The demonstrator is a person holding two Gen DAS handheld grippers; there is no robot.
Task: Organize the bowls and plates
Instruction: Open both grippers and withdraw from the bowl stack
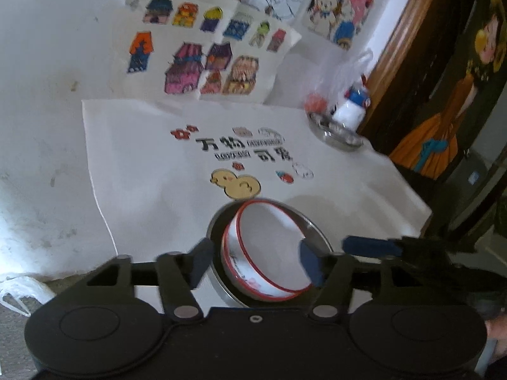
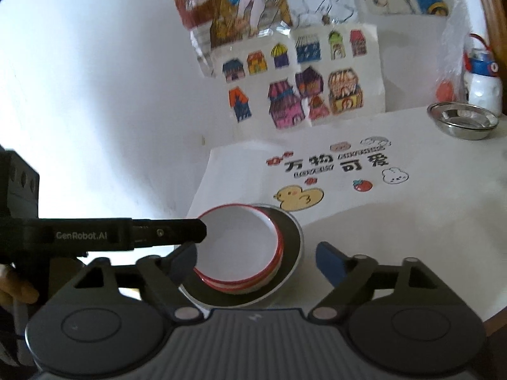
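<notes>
Two tools angled down, left tool (image 1: pixel 256 262) and right tool (image 2: pixel 256 261) spread apart around bowl (image 2: pixel 237 250)

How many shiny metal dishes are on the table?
2. One metal plate sits near the claws, with the red-rimmed white bowls stacked on it. The other metal dish is at the far right corner by the white bottle. More could be hidden out of view.

The left gripper (image 2: pixel 202 231) reaches in from the left edge of the right wrist view, and its black arm bears the white brand "GenRobot.AI". Near the middle of the white table mat (image 2: pixel 427 215), large black characters read "万物" and "可爱"; the small lettering beside them is too blurred to read.
</notes>
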